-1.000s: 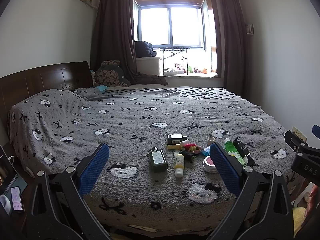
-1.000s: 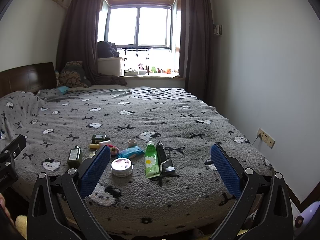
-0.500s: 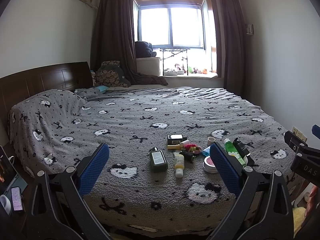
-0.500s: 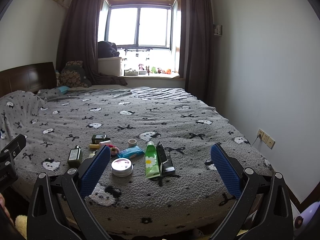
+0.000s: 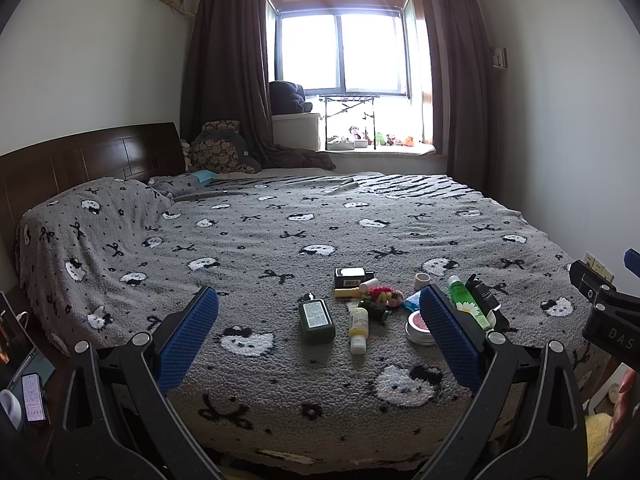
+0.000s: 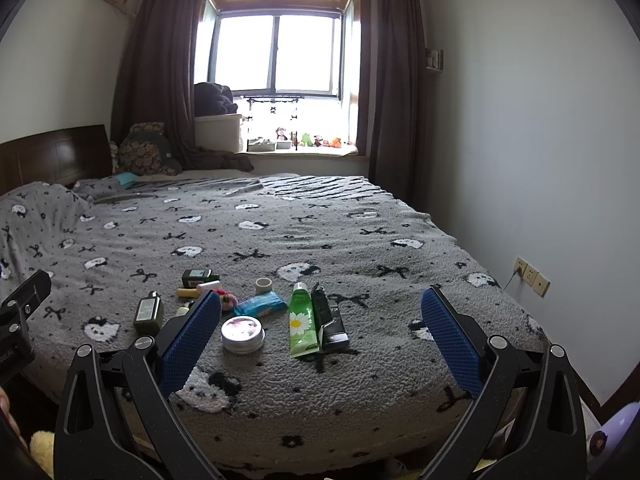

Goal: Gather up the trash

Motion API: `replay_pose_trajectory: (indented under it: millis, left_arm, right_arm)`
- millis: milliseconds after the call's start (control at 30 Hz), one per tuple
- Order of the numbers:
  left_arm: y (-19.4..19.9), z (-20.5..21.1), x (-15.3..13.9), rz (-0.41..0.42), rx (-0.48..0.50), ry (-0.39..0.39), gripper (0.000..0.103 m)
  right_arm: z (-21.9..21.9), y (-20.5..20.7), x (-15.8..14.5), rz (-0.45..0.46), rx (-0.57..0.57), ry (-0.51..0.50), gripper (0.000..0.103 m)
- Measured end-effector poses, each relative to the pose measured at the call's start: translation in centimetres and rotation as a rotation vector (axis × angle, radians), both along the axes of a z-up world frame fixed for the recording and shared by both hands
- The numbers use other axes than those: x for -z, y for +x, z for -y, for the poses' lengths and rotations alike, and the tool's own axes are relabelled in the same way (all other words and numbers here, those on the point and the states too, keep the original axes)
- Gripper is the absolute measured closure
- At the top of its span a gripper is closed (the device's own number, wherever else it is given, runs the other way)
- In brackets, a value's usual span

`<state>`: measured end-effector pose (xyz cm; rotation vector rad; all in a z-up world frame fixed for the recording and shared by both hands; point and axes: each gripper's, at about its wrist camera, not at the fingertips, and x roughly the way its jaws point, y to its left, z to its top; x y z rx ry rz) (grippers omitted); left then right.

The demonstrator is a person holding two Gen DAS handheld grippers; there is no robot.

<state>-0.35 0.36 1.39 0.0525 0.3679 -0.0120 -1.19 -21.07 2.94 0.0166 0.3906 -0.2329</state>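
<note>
A cluster of small items lies near the foot of the bed (image 5: 280, 400): a dark green bottle (image 5: 316, 317), a yellow bottle (image 5: 358, 322), a round tin (image 6: 243, 334), a green tube (image 6: 302, 319), a black tube (image 6: 329, 317), a blue packet (image 6: 260, 305), a small tape roll (image 6: 263, 285) and a dark box (image 5: 351, 276). My left gripper (image 5: 318, 344) hangs open short of the bed edge, nothing between its blue pads. My right gripper (image 6: 320, 346) is also open and empty, facing the tin and tubes.
A grey patterned blanket covers the bed (image 6: 320, 232). A wooden headboard (image 5: 80, 160) stands at left, a window sill with toys (image 5: 376, 140) at the back, a wall with sockets (image 6: 532, 276) at right. A phone (image 5: 32, 398) lies at lower left.
</note>
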Motion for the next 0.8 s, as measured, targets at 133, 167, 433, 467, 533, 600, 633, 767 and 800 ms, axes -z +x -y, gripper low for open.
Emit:
replay_pose_trajectory:
  millis: [133, 167, 433, 467, 533, 600, 633, 767, 800]
  left_arm:
    - [0.4, -0.7, -0.2, 0.004, -0.017, -0.007, 0.008]
    - [0.5, -0.9, 0.0, 0.005, -0.021, -0.006, 0.008]
    - [3.0, -1.1, 2.0, -0.027, -0.027, 0.006, 0.008]
    - [3.2, -1.2, 2.4, -0.034, -0.027, 0.007, 0.008]
    - [4.0, -1.3, 3.5, -0.05, -0.024, 0.007, 0.008]
    - [4.7, -1.4, 4.5, -0.065, -0.023, 0.01, 0.008]
    - [5.1, -1.4, 5.2, -0.077, -0.025, 0.015, 0.008]
    - [6.7, -1.2, 7.5, -0.127, 0.001, 0.009, 0.008]
    - [7.1, -1.1, 8.1, -0.14, 0.005, 0.012, 0.008]
  right_arm:
    - [0.6, 0.2, 0.1, 0.003, 0.013, 0.01, 0.003]
    - [0.9, 0.4, 0.2, 0.002, 0.02, 0.012, 0.003]
    - [2.5, 2.1, 2.1, -0.028, 0.048, 0.018, 0.003]
    - [2.6, 2.4, 2.5, -0.037, 0.056, 0.014, 0.003]
    - [2.9, 2.9, 3.5, -0.05, 0.06, 0.012, 0.003]
    - [3.3, 3.7, 4.5, -0.072, 0.055, 0.025, 0.003]
    - [3.4, 4.1, 5.0, -0.082, 0.052, 0.03, 0.003]
    - [4.2, 5.6, 7.4, -0.124, 0.066, 0.017, 0.003]
    - [4.4, 5.9, 7.9, -0.135, 0.066, 0.021, 0.003]
